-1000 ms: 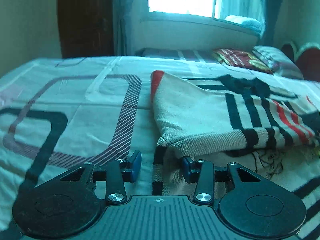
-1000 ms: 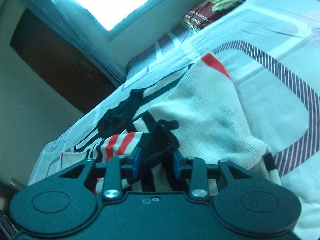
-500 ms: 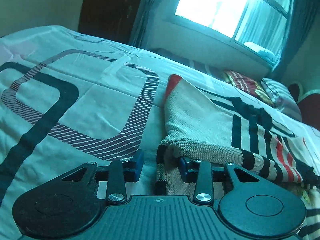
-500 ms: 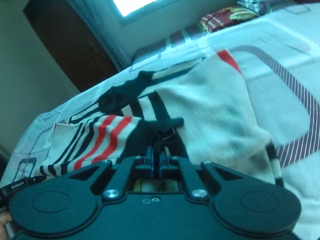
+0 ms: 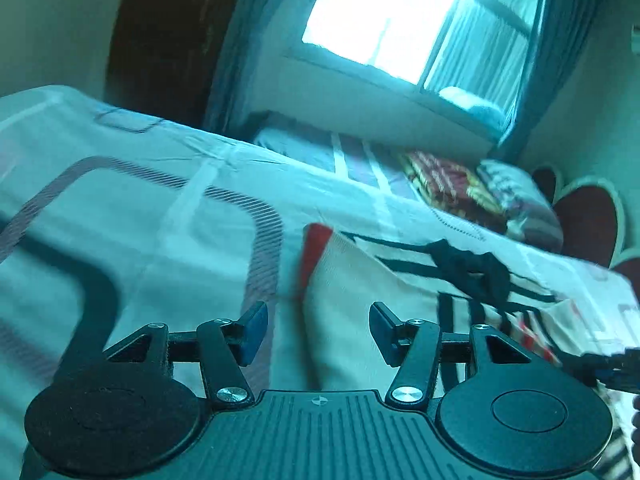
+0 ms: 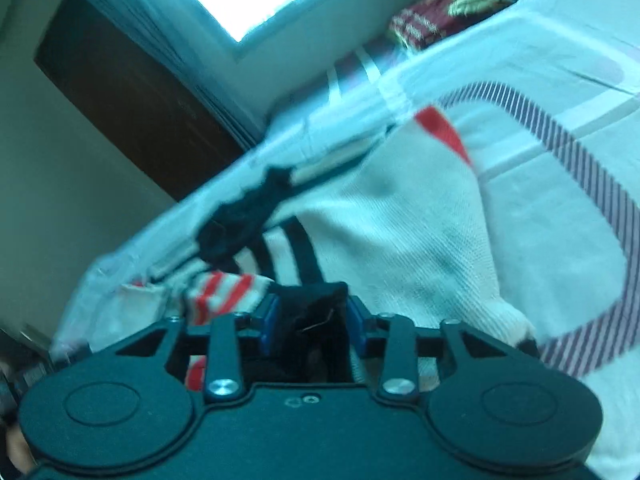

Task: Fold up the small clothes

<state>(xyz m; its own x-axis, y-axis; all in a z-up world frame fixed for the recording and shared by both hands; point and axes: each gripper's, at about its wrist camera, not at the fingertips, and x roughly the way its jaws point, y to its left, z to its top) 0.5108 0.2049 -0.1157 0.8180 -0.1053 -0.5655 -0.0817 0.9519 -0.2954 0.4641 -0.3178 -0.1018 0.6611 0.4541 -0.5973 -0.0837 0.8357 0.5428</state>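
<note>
A cream knitted sweater [image 5: 360, 312] with black and red stripes and a red corner lies folded on the patterned bed sheet [image 5: 132, 216]. My left gripper [image 5: 318, 332] hovers over its near left edge. Its jaws are opening wide, with nothing pressed between the blue pads and the knit lying below the gap. In the right wrist view my right gripper [image 6: 312, 324] sits at the striped end of the sweater [image 6: 400, 240]. Its jaws are opening too, and a bunch of black fabric [image 6: 312, 308] still stands between the pads.
A small black garment [image 5: 472, 264] lies on the sheet beyond the sweater, also in the right wrist view as a black garment [image 6: 240, 224]. Patterned pillows [image 5: 452, 184] are stacked under the bright window [image 5: 384, 20]. A dark wooden door [image 5: 168, 36] stands at the far left.
The left gripper lifted away from the sweater's hem and its jaws spread wider. The right gripper, pinched tight on the black fabric half a second ago, has parted its jaws.
</note>
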